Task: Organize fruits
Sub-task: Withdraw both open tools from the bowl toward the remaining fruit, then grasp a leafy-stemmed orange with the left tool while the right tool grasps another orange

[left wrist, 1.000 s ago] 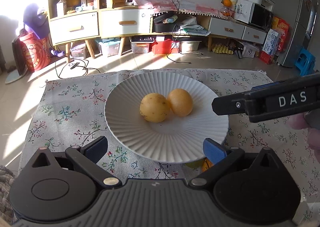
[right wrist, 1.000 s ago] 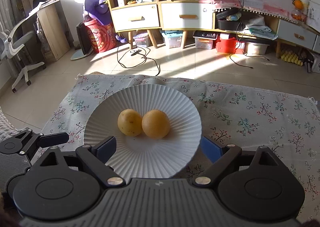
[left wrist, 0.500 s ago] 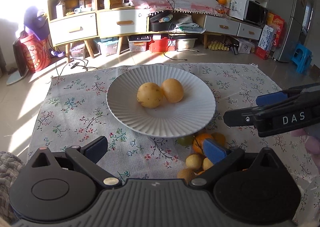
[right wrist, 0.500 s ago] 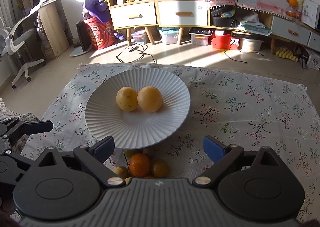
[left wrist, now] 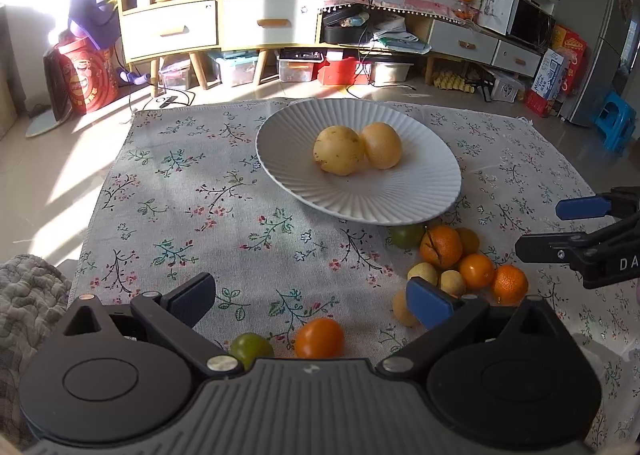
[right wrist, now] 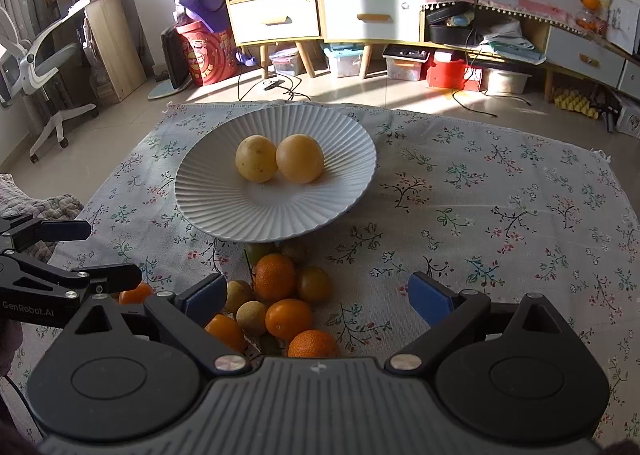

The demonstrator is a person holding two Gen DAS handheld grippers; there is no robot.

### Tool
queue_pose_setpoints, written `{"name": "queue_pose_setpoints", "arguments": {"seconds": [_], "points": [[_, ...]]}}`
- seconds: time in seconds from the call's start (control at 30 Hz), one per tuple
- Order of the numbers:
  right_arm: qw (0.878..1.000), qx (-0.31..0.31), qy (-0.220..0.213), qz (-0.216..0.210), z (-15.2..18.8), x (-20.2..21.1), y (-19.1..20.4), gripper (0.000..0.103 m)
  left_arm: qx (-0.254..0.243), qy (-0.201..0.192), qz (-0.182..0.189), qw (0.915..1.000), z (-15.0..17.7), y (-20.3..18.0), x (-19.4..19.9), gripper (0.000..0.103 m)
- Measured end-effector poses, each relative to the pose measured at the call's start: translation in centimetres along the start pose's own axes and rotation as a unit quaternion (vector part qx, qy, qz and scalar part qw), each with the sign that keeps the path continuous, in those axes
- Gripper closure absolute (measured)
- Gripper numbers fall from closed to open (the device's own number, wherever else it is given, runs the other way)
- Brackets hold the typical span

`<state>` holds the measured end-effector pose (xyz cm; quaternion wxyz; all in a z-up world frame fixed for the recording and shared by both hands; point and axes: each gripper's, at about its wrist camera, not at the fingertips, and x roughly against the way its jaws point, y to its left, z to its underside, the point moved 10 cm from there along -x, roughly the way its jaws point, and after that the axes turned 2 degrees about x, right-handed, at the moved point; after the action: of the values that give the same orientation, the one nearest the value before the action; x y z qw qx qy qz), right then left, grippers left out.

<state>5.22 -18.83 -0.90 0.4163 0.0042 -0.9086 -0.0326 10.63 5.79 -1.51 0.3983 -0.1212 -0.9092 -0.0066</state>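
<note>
Both grippers hover wide open and empty; the right gripper (right wrist: 316, 295) has just been opening. Ahead of them sits the white ribbed plate (right wrist: 240, 215) with two yellow fruits (right wrist: 280, 163). A pile of oranges (right wrist: 276, 295) lies just below the right gripper's left finger.

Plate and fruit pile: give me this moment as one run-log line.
plate: two yellow fruits | fruit pile: on cloth beside plate's near rim | left gripper: open, empty | right gripper: open, empty, just been opening
</note>
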Motion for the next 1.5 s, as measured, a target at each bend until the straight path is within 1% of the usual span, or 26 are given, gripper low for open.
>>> {"name": "queue_pose_setpoints", "arguments": {"seconds": [0.13, 0.23, 0.37, 0.47, 0.53, 0.67, 0.8, 0.83, 0.9, 0.97, 1.1, 1.2, 1.27, 1.37, 1.5], "points": [[1.000, 0.020, 0.004, 0.015, 1.3, 0.0, -0.4, 0.006, 0.000, 0.006, -0.008, 0.9999, 1.3, 1.2, 0.5, 0.008], [1.000, 0.024, 0.010, 0.014, 2.3, 0.0, -0.5, 0.006, -0.011, 0.011, -0.013, 0.9998, 2.3, 1.9, 0.8, 0.008], [0.999, 0.034, 0.017, 0.016, 3.6, -0.2, -0.5, 0.006, 0.006, 0.018, -0.024, 0.9995, 2.5, 2.9, 0.7, 0.008], [0.999, 0.038, 0.027, 0.017, 4.5, -0.5, -0.6, 0.007, 0.001, 0.008, -0.012, 0.9999, 2.0, 2.1, 0.7, 0.009], [0.999, 0.041, 0.030, 0.017, 4.8, -0.6, -0.5, 0.008, -0.013, -0.003, 0.000, 0.9999, 1.6, 0.8, 0.7, 0.009], [0.998, 0.049, 0.026, 0.012, 4.9, -0.8, -0.1, 0.012, -0.028, -0.010, 0.029, 0.9991, 1.0, -2.0, 0.1, 0.009], [0.998, 0.062, 0.020, 0.001, 5.0, -1.0, 0.4, 0.023, -0.038, -0.018, 0.057, 0.9975, 0.3, -4.8, -0.8, 0.012], [0.998, 0.067, 0.018, -0.002, 5.0, -1.0, 0.6, 0.025, -0.039, -0.021, 0.062, 0.9971, 0.2, -5.4, -1.0, 0.013], [0.997, 0.071, 0.014, -0.004, 5.0, -1.0, 0.7, 0.031, -0.039, -0.028, 0.075, 0.9960, -0.2, -6.5, -1.6, 0.017], [0.997, 0.070, 0.012, -0.007, 4.9, -1.0, 0.8, 0.035, -0.037, -0.028, 0.086, 0.9952, -0.4, -7.4, -2.5, 0.026], [0.997, 0.072, 0.013, -0.013, 4.9, -1.1, 1.1, 0.042, -0.031, -0.024, 0.100, 0.9942, -0.7, -8.8, -4.1, 0.036], [0.997, 0.075, 0.013, -0.014, 5.0, -1.1, 1.1, 0.045, -0.021, -0.020, 0.106, 0.9939, -0.9, -9.3, -4.8, 0.044], [0.997, 0.075, 0.013, -0.015, 5.1, -1.1, 1.1, 0.046, -0.014, -0.015, 0.111, 0.9936, -1.0, -9.6, -5.1, 0.052], [0.997, 0.074, 0.014, -0.015, 5.1, -1.3, 1.0, 0.048, -0.005, -0.010, 0.116, 0.9932, -1.1, -9.9, -5.4, 0.061], [0.997, 0.070, 0.011, -0.017, 4.9, -1.4, 1.0, 0.050, 0.008, -0.001, 0.116, 0.9932, -1.3, -10.0, -5.8, 0.066]]}}
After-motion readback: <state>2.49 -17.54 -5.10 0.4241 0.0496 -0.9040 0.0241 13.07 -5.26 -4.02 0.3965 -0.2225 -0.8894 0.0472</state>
